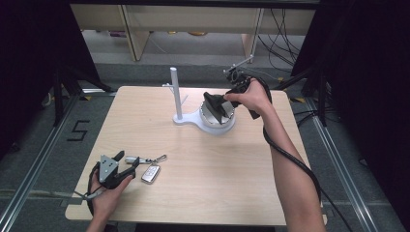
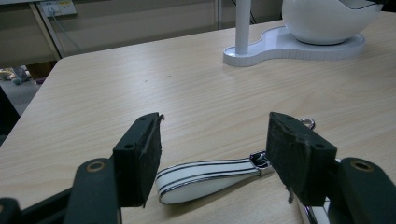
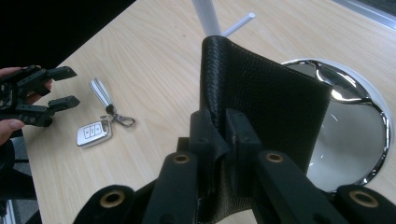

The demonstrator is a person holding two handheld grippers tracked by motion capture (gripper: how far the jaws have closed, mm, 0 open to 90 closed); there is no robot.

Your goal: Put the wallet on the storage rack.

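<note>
Two grippers, two jobs. Right gripper [image 3: 219, 135] pinches a black wallet [image 3: 271, 112] by one edge, jaws pressed tight on the leather, holding it upright over the round bowl [image 3: 373, 140] on the white stand [image 1: 186, 120]; wallet hangs straight above the bowl mouth, so the likely move is down. Left gripper [image 2: 215, 154] sits spread, nothing gripped, at the near-left of the table. Key strap [image 2: 205, 179] lies flat between its jaws, long axis crosswise to them; key fob [image 1: 151, 173] lies just beside it. Left hand [image 1: 107, 193] is nearer the keys.
</note>
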